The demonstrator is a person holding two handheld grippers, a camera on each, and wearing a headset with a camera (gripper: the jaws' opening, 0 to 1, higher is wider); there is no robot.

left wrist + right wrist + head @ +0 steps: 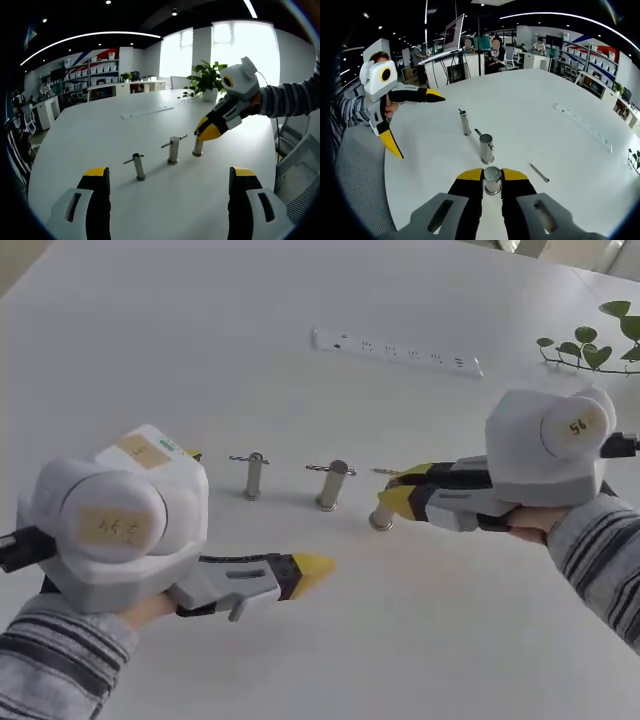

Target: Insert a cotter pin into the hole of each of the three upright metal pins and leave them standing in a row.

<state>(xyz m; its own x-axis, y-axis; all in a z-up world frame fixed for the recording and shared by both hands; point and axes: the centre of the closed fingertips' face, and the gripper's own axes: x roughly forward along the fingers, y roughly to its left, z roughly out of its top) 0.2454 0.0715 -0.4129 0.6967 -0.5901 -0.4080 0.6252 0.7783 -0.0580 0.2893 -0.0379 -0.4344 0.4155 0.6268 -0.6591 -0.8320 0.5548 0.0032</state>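
Three upright metal pins stand in a row on the white table (pixel 420 620). A cotter pin goes through the first pin (pixel 253 475) (pixel 138 166) and another through the second pin (pixel 331 485) (pixel 173 150) (pixel 486 147). My right gripper (pixel 395 490) (pixel 492 176) is shut on the third pin (pixel 381 518) (pixel 492 180), jaws on either side of its top. A loose cotter pin (pixel 540 172) (pixel 386 472) lies on the table just beyond it. My left gripper (pixel 252 510) (pixel 169 172) hangs wide open in front of the row, holding nothing.
A white power strip (pixel 395 350) (pixel 585 125) lies at the far side of the table. A leafy plant (pixel 590 345) (pixel 205 80) stands at the far right. Office desks, chairs and people sit beyond the table edge.
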